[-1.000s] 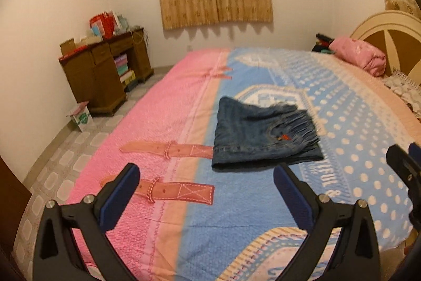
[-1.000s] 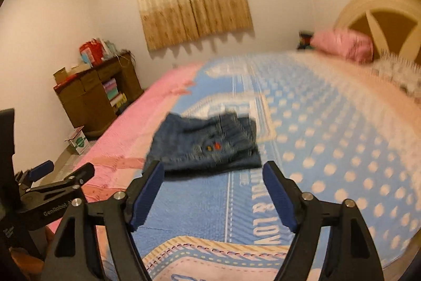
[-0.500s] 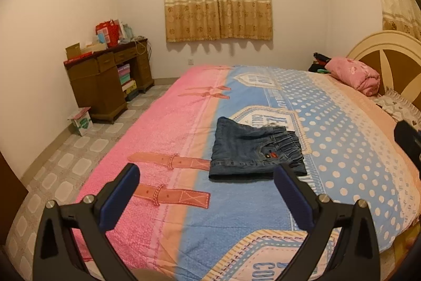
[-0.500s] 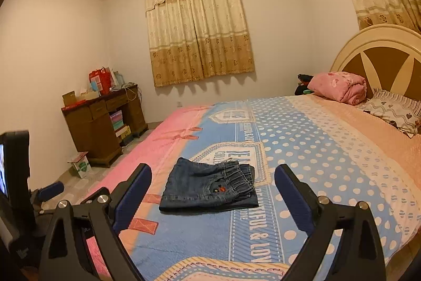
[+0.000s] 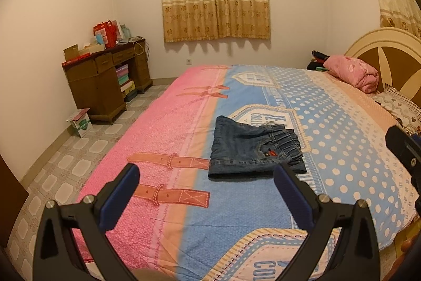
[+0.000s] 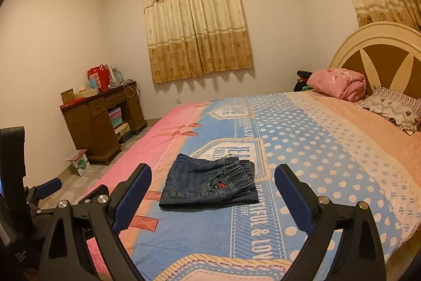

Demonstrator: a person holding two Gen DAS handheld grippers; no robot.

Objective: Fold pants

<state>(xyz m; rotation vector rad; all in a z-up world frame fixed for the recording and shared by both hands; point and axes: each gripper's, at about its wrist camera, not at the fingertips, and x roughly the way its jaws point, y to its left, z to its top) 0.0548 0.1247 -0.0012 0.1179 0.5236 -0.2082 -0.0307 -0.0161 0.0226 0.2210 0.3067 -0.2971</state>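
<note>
A folded pair of denim pants (image 5: 254, 150) lies on the bedspread (image 5: 342, 149) near the middle of the bed, straddling the seam between its blue dotted field and a crest-shaped print, with nothing lying between it and either tool. The left gripper (image 5: 206, 185) hangs above the near edge of the bed with its jaws spread wide and nothing between them; the right gripper (image 6: 213, 187) hangs likewise, wide apart and empty. To the left stands a brown wooden desk (image 5: 105, 80) piled with boxes and a red bag, a small white carton (image 5: 79, 122) on the tiled floor beside it. A rolled pink quilt (image 6: 339, 83) and a patterned pillow (image 6: 392, 107) rest by the headboard (image 6: 381, 54). Only the right wrist view takes in the ceiling with its recessed lights and the curtain rod; it also shows a dark stand at its left edge. That view reads "BEAUTIFUL & LOV" along the bedspread; the crest lettering is partly hidden.
</note>
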